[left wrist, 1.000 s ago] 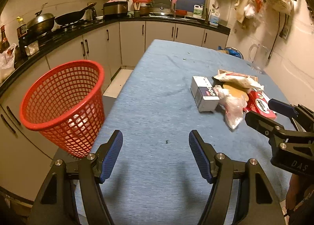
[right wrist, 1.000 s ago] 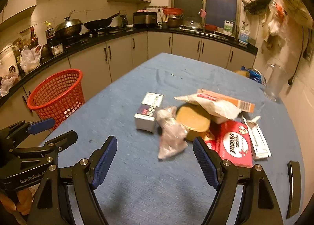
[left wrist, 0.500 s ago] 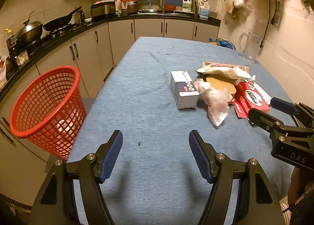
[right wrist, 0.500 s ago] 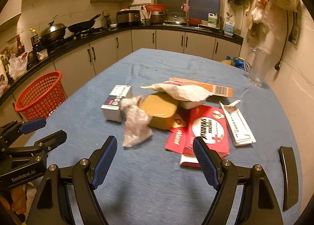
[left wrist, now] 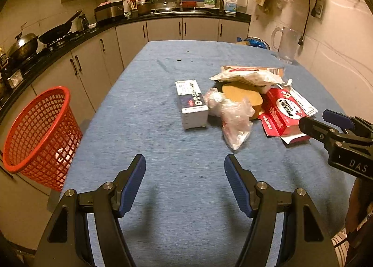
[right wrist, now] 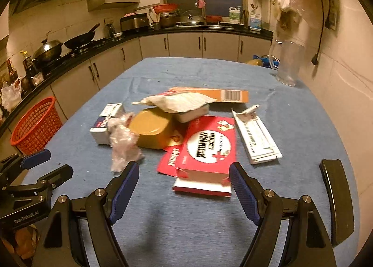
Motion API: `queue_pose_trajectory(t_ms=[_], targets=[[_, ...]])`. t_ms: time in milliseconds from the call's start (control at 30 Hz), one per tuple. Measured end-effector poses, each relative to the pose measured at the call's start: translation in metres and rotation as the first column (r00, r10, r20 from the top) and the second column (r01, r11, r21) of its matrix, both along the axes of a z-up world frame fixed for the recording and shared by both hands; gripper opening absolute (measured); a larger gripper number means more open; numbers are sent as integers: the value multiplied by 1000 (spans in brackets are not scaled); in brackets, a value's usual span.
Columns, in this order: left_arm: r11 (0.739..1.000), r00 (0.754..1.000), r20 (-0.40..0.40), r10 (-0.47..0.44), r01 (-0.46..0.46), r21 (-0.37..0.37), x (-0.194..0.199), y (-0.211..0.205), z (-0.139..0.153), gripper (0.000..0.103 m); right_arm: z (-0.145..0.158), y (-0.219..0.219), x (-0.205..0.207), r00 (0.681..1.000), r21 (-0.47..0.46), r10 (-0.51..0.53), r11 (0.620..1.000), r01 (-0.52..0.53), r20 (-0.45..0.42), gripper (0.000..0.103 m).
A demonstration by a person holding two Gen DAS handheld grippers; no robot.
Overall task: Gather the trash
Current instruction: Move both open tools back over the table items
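Just ahead of the gaping right hand-held gripper (right wrist: 184,173) lies the red box (right wrist: 205,148).

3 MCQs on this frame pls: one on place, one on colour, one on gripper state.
1. Where is the basket?
A) on the table
B) off the table's left edge
C) on the counter

2. What colour is the flattened box nearest the right gripper?
A) red
B) green
C) black

3. What state is the left gripper in?
A) shut on the plastic bag
B) shut, empty
C) open, empty

Answers:
1 B, it sits beside the table, lower than its top.
2 A, red print with a white panel.
3 C, jaws wide apart, only cloth between.
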State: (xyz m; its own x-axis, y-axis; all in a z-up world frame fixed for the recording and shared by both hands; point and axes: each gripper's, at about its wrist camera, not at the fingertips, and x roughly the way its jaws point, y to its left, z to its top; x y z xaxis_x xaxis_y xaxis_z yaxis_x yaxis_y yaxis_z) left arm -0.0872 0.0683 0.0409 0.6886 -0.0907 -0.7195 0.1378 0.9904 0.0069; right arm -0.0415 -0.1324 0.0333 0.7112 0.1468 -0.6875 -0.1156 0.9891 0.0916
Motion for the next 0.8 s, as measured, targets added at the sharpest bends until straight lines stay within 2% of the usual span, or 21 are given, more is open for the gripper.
queue_pose_trajectory(t_ms=[367, 800], targets=[[999, 999, -14, -31, 31, 14, 5, -17, -4, 69, -18, -17, 14, 998, 26, -28, 999, 29, -50, 83], [999, 999, -19, -35, 35, 12, 11, -17, -8, 69, -32, -15, 31, 995, 28, -22, 999, 25, -93, 83]])
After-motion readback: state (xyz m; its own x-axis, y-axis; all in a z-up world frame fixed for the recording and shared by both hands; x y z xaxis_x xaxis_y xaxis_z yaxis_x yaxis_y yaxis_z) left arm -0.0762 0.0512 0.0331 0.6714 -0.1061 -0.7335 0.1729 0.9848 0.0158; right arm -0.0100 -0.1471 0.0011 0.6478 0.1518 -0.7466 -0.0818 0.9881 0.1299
